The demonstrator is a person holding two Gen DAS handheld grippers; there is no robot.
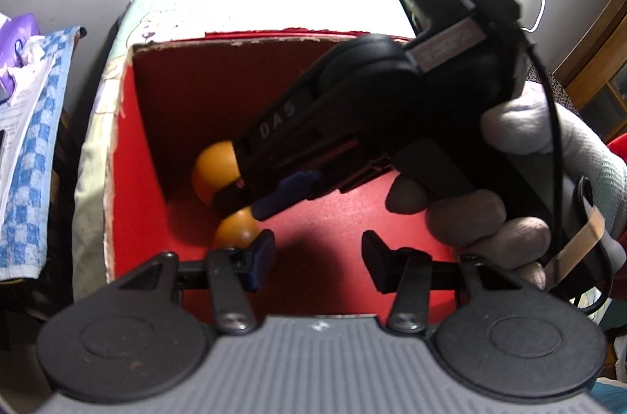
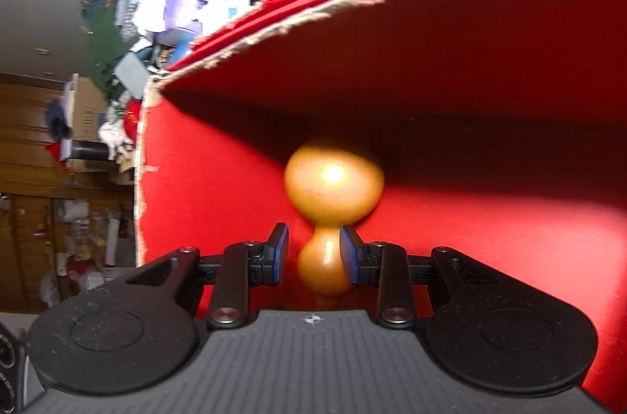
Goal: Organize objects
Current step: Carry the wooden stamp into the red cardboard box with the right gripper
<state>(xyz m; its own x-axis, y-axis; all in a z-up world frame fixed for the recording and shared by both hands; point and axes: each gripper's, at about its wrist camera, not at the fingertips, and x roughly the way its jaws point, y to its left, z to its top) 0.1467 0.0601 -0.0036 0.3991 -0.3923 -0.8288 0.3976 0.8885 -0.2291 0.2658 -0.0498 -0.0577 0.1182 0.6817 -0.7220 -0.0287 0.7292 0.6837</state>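
Closest to you, your left gripper (image 1: 317, 257) hangs over the near edge of the red box (image 1: 129, 147), and its two fingers stand apart with nothing between them. Just past those fingers you can see the red floor of the box. A little further in, your right gripper (image 2: 313, 253) reaches down into the box at a slant, and your gloved hand (image 1: 521, 186) is wrapped around its handle. That gripper is pinching an orange gourd-shaped toy (image 2: 333, 194). The toy has a small round part and a big round part, like a little pear with a waist. The pads press on the small part, and the big part sticks out past the fingertips. From the left camera the toy sits low in the box, near the back left corner, and you cannot tell if it touches the floor. Behind the toy is the dark back wall of the box, with a torn, rough top edge. The box sits on a pale printed cloth (image 1: 117, 61). Off to the left lies a blue checked towel (image 1: 39, 139), and beyond it a purple packet (image 1: 19, 37).
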